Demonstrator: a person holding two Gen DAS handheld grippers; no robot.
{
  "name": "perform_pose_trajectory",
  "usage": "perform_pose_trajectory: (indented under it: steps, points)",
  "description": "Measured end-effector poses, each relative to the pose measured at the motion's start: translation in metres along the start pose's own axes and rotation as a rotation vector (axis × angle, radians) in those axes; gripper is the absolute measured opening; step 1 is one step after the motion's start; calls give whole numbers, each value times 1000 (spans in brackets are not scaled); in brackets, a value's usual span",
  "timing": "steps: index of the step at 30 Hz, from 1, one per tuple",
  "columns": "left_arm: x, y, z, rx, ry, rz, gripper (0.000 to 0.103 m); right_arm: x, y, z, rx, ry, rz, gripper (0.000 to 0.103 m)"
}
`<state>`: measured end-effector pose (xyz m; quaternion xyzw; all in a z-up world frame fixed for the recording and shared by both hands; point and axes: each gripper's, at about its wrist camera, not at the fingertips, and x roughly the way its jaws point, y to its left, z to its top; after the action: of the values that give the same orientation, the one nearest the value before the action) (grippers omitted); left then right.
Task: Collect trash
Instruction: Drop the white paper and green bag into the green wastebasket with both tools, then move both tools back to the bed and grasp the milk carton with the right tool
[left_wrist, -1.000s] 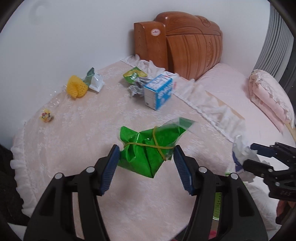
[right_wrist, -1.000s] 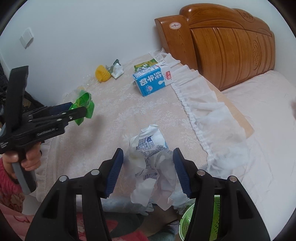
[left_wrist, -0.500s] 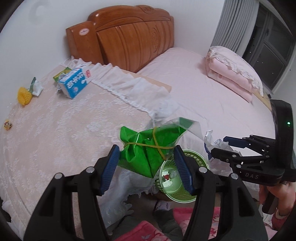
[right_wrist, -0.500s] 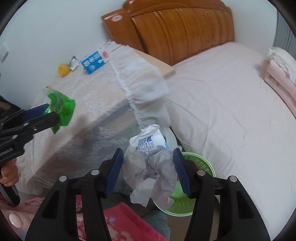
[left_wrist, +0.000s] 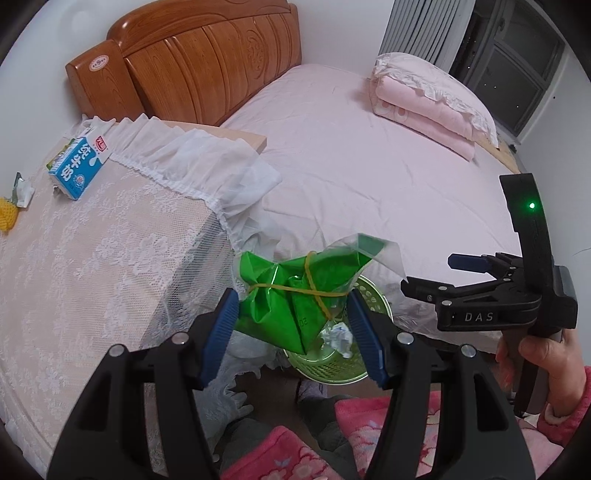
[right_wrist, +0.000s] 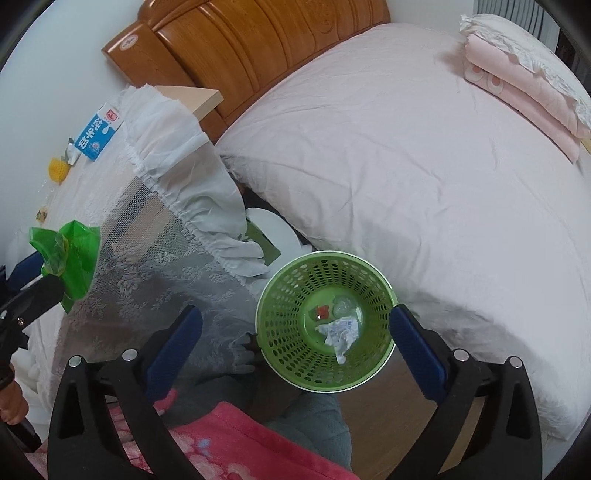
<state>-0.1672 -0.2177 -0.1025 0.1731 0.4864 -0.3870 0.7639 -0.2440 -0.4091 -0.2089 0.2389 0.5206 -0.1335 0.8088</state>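
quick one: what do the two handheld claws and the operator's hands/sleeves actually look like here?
Both claws: black plastic frames, silver pivot screws, ribbed dark-blue pads. The right claw carries white "DAS" lettering and a lit green LED on its upright black handle. The right hand is bare, with a pink fleecy cuff. The left claw looks identical. No cables visible.

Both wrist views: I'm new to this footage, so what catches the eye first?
The bright green plastic bag bound with a yellow rubber band, clamped in the left gripper. Then the round green perforated plastic basket on the floor beside the bed, under the open right gripper, crumpled white paper inside.
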Motion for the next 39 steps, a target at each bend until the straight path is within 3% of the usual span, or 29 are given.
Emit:
perform_pose_trajectory:
  steps: [13, 15, 17, 20, 30, 39]
  points:
    - [39, -45, 9, 67, 76, -34, 60, -13, -45, -11, 78, -16, -55, 101]
    - [44, -53, 12, 79, 85, -38, 67, -14, -53, -13, 92, -15, -60, 101]
    - [44, -60, 14, 84, 80, -42, 83, -15, -59, -14, 105, -16, -66, 101]
    - [39, -68, 16, 106, 58, -50, 93, -17, -65, -15, 116, -22, -67, 100]
    - [31, -66, 18, 101, 50, -34, 95, -15, -60, -10, 100, -23, -50, 100]
    - [20, -37, 18, 30, 17, 11, 95, -16, -37, -6, 39, -30, -30, 101]
